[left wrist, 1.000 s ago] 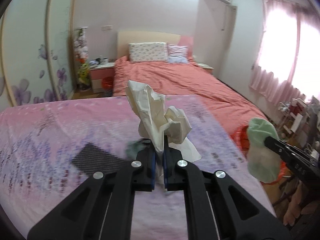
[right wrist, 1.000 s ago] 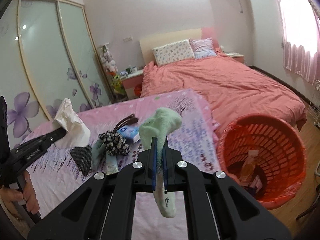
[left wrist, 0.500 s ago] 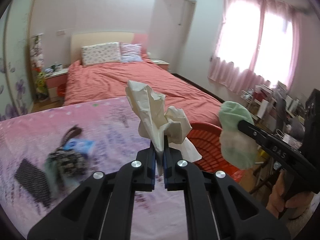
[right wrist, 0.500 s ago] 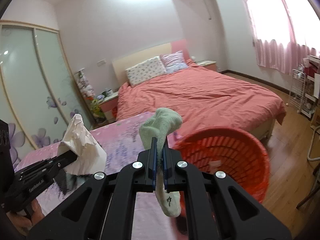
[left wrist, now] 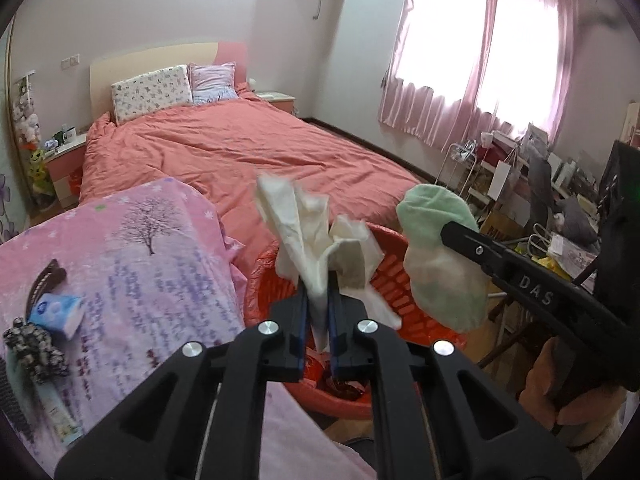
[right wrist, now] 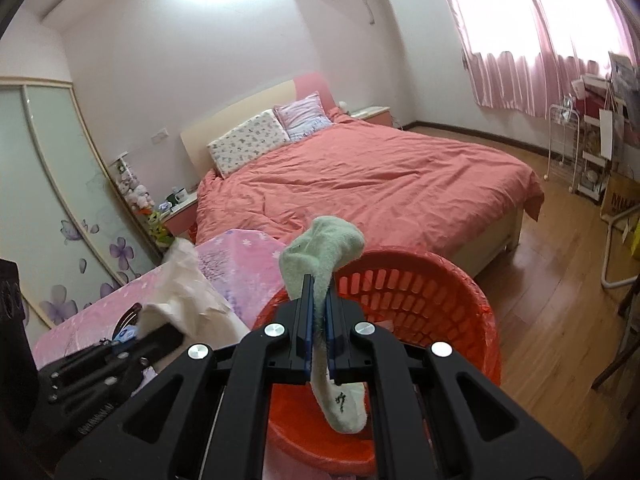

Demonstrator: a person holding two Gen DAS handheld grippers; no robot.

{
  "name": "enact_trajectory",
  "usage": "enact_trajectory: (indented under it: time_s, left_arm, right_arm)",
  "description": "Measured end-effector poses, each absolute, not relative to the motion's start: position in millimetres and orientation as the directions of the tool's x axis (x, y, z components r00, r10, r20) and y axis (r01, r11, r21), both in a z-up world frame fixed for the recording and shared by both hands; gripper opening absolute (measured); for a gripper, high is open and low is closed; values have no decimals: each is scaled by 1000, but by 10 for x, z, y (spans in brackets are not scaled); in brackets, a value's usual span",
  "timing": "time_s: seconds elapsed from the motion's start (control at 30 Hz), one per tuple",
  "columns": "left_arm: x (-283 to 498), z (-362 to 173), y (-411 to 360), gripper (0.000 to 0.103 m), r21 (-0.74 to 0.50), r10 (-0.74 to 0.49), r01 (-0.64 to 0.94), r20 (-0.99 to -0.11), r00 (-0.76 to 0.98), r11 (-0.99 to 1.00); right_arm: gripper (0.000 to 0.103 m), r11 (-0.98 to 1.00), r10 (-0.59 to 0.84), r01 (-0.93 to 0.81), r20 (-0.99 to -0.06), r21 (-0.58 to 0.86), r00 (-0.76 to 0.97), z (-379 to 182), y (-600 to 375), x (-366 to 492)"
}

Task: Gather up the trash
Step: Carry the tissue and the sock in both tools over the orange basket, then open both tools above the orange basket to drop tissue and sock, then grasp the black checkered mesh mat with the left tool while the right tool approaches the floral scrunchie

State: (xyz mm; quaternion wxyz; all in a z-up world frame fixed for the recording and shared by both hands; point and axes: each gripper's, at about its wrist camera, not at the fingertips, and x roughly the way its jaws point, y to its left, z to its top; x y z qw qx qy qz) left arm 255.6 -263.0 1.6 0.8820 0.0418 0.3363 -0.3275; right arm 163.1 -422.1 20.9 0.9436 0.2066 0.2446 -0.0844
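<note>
Sock (right wrist: 320, 264) hangs lengthwise, toe down, over the basket (right wrist: 440, 280); right gripper (right wrist: 318, 320) clamped on it.

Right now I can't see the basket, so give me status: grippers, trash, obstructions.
Left gripper opening, tissue between fingers. Right gripper shut on sock. Both over red basket. Nothing in the way.

Two grippers, one red basket (right wrist: 420, 292)

One tissue wad (left wrist: 316, 236), one green sock (right wrist: 324, 252), two pillows (left wrist: 152, 92), one bed (right wrist: 372, 184).

Crumpled white tissue (left wrist: 316, 240) & green sock (right wrist: 324, 252) above red basket (right wrist: 420, 284).
</note>
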Motion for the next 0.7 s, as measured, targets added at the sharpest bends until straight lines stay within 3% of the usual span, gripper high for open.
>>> enact_trajectory:
  time_s: [0.03, 0.07, 0.1, 0.13, 0.2, 0.47, 0.7]
  left_arm:
    - [2593, -21, -2658, 30, -147, -546, 604, -627, 556, 783]
    - [2622, -62, -2681, 36, -145, -539, 598, -632, 557, 788]
    - [2643, -94, -2686, 39, -139, -532, 595, -636, 559, 792]
    - [2663, -147, -2694, 40, -129, -521, 592, -644, 560, 796]
    - [2683, -205, -2670, 43, -121, -507, 584, -655, 560, 803]
    - [2649, -317, -2231, 56, -42, -403, 518, -684, 608, 854]
    - [2565, -328, -1303, 63, -2, -288, 392, -684, 670, 920]
  right_arm:
    - [8, 899, -64, 268, -503, 346, 862, 183, -4230, 1652]
    - [17, 899, -71, 277, -511, 339, 857, 158, -4238, 1665]
    - [25, 899, -76, 282, -516, 334, 853, 143, -4231, 1670]
    - [42, 900, -84, 288, -519, 327, 850, 122, -4229, 1671]
    - [49, 904, -103, 299, -523, 305, 846, 94, -4211, 1656]
    - [60, 922, -145, 311, -537, 231, 831, 69, -4057, 1563]
    - [61, 948, -123, 263, -554, 180, 823, 65, -3697, 1578]
